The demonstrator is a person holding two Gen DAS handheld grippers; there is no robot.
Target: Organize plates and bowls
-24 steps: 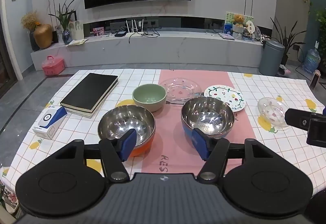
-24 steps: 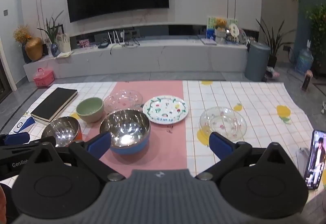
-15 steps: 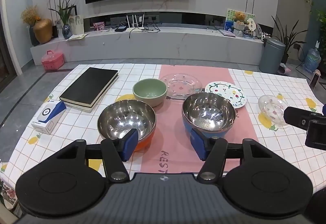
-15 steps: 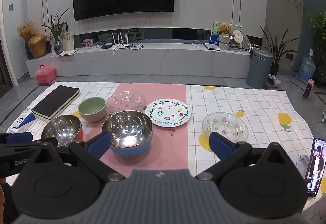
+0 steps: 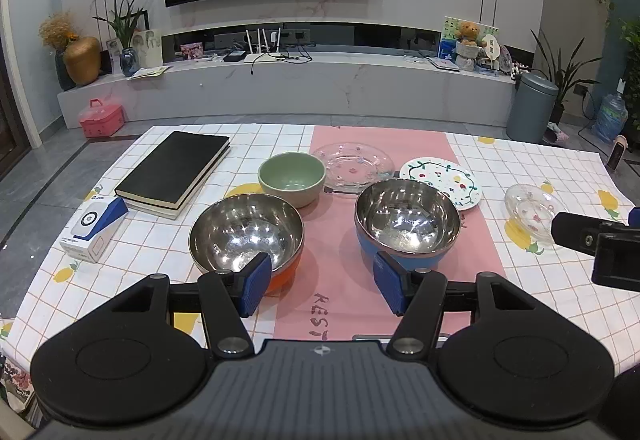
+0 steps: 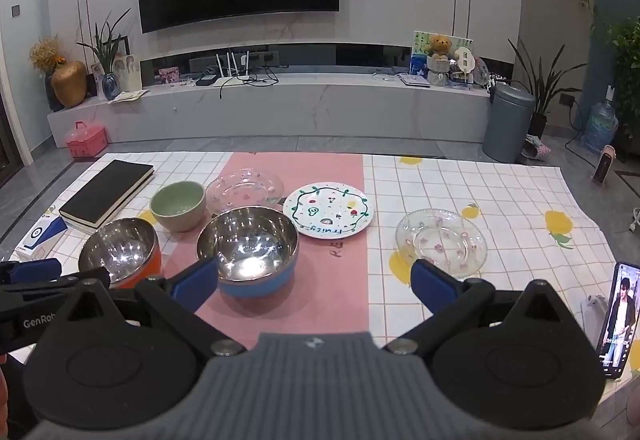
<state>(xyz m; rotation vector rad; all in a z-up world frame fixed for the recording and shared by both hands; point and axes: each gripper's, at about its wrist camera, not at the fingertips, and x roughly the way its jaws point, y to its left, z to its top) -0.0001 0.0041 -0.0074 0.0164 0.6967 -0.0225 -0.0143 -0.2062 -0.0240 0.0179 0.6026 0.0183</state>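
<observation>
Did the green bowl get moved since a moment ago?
No. In the left wrist view the green bowl sits beside the black book and the clear glass plate, just as before; only the camera's view shifted.

phone (image 6: 618, 320) cut off, box print (image 5: 93, 225) unreadable

Our left tongs (image 5: 320, 282) carry ribbed blue pads (image 5: 254, 282) on black fingers, each hinged with a silver screw onto a round black disc with a circular recess. Between the discs sits a grey ribbed housing with a small round emblem. Our right tongs (image 6: 314, 286) are built alike. White lettering "GenRob" marks the left tongs' black side in the right view.
</observation>
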